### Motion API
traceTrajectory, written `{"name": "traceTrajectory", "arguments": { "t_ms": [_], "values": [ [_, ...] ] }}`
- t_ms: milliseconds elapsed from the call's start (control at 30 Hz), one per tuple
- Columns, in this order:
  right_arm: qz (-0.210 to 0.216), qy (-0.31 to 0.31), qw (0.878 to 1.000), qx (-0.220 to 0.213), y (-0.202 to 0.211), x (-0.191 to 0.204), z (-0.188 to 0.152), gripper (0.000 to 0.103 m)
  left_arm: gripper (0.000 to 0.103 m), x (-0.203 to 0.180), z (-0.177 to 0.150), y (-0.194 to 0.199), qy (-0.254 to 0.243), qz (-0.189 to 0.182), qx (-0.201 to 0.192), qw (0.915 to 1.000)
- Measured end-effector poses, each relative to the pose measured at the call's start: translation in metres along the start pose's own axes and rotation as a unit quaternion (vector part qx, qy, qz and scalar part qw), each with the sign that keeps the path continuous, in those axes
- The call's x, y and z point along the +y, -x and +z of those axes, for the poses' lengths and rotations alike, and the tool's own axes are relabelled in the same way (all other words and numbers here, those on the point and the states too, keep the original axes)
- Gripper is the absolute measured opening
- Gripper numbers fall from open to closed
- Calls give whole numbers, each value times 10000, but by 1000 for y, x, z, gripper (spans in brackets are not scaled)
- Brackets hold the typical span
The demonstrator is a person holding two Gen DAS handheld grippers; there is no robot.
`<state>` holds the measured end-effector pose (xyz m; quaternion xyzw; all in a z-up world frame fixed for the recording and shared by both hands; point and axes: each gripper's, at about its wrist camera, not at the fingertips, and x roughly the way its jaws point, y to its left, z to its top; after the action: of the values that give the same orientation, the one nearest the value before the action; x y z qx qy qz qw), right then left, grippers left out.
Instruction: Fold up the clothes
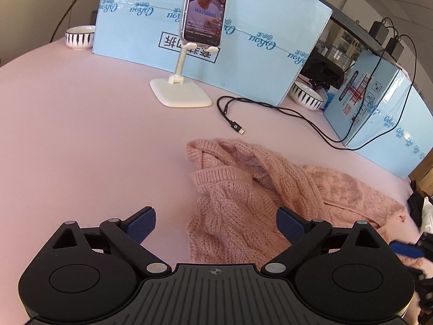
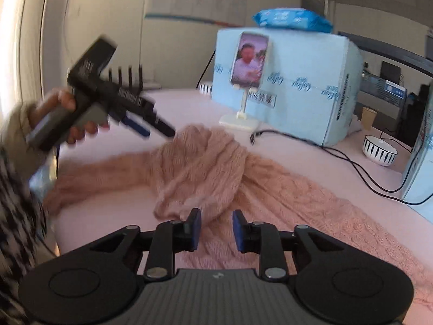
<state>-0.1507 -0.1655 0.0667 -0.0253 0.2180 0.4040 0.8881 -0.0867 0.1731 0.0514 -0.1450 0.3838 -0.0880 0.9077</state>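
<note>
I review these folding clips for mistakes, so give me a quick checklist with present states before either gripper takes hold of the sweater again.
1. Left gripper open, nothing between its jaws: ok.
2. Right gripper open, pads not pressing on knit: ok.
3. Pink sweater laid flat for folding: not ok, bunched and twisted in the middle.
4. Black cable apart from the sweater: ok, its plug lies just beyond the fabric.
5. Phone stand and striped bowl away from the garment: ok.
6. Sweater's far end fully on the table: cannot tell.
</note>
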Motion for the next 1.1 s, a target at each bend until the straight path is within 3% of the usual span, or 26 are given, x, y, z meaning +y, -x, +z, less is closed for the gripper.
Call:
{"name": "traceTrajectory", "arguments": {
  "t_ms": [67,167,233,300,333,400,433,467,533,600,700,767,867,933,1033,1067,1100],
  "values": [
    [555,-652,9954,-426,-2,-5,11,65,97,0,1,4,38,40,6,10000],
    [600,-1303,9884,491,-51,-13,-2,61,97,8,-3,11,227,42,127,9997],
    [605,-1723,9777,1036,-82,-19,-10,40,97,15,-8,18,287,103,180,9994],
    [574,-1864,9781,722,-73,-22,-6,39,97,23,-12,26,331,191,221,9990],
    [681,-1830,9798,425,-63,-20,0,41,97,28,-14,30,326,298,220,9988],
    [912,-1753,9803,-51,-46,-13,7,55,97,37,-17,35,399,472,273,9977],
    [914,-1766,9800,46,-50,-10,4,59,97,42,-20,38,498,477,362,9970],
    [732,-1820,9796,433,-63,-9,-3,61,97,45,-22,41,584,379,461,9965],
    [393,-1897,9749,1101,-86,-8,-17,52,97,45,-27,45,643,85,638,9959],
    [322,-1841,9788,841,-80,-9,-17,54,97,39,-35,50,504,-251,831,9950],
    [643,-2288,9704,425,-56,-10,-6,75,97,29,-46,52,112,-154,1029,9945],
    [726,-2092,9747,313,-44,1,-1,80,97,32,-52,54,178,-314,1263,9913],
    [755,-1819,9791,504,-46,15,-2,81,96,41,-52,55,535,-815,1453,9846],
    [684,-1753,9805,567,-46,22,-5,81,95,36,-51,51,393,-918,1509,9835],
    [490,-1871,9803,413,-39,22,-7,81,88,11,-53,39,-343,-629,1457,9867],
    [481,-1934,9793,355,-36,20,-8,81,80,0,-54,36,-650,-446,1355,9876],
    [476,-1992,9783,300,-32,18,-10,81,63,-9,-55,34,-892,-276,1256,9877]
  ]
}}
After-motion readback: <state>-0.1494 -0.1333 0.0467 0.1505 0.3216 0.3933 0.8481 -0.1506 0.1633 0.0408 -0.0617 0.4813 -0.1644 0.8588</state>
